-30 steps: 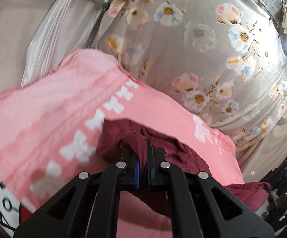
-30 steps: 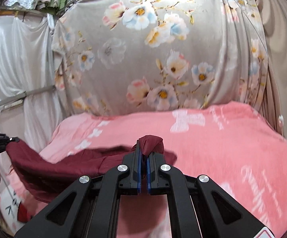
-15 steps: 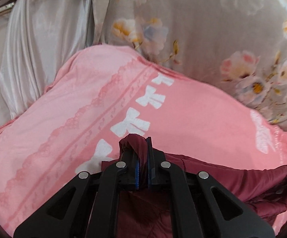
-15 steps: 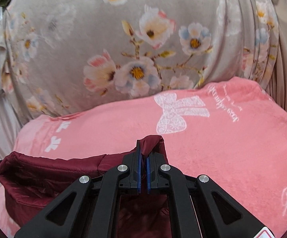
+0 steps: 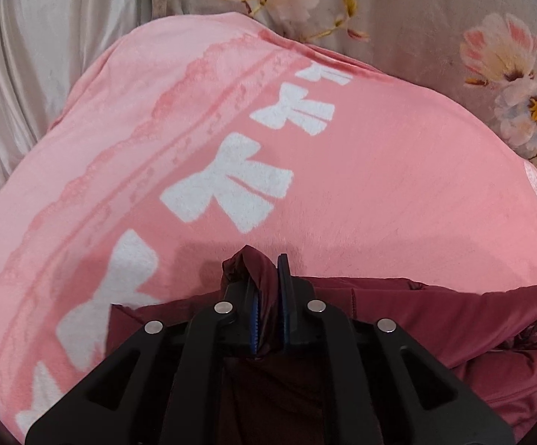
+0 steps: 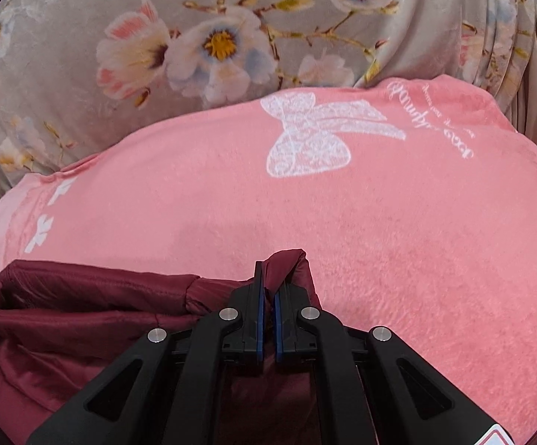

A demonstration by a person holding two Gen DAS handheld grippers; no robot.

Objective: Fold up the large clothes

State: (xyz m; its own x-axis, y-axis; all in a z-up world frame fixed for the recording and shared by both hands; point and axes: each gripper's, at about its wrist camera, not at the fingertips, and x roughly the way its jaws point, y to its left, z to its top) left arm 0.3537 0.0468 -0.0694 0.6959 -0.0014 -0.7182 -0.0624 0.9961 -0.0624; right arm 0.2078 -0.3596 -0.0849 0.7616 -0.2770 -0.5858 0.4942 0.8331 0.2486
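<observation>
A dark maroon garment (image 5: 435, 319) lies stretched across the near part of a pink blanket (image 5: 379, 185) with white bows. My left gripper (image 5: 266, 270) holds a bunched corner of it; the jaws are opening, and the fabric still fills the narrow gap between the pads. In the right wrist view my right gripper (image 6: 268, 278) is shut on the garment's other corner, and a peak of the maroon garment (image 6: 94, 296) sticks up past the fingertips. The garment's padded edge runs off to the left, just above the pink blanket (image 6: 379, 222).
Behind the blanket hangs a grey floral cloth (image 6: 194, 37), also at the top right as the floral cloth (image 5: 416, 18) in the left wrist view. White satin drapery (image 5: 45, 55) hangs at the far left. The blanket stretches bare beyond both grippers.
Both grippers have come forward and down with the maroon garment, which now rests low on the blanket. The left jaws have parted slightly around the fabric.
</observation>
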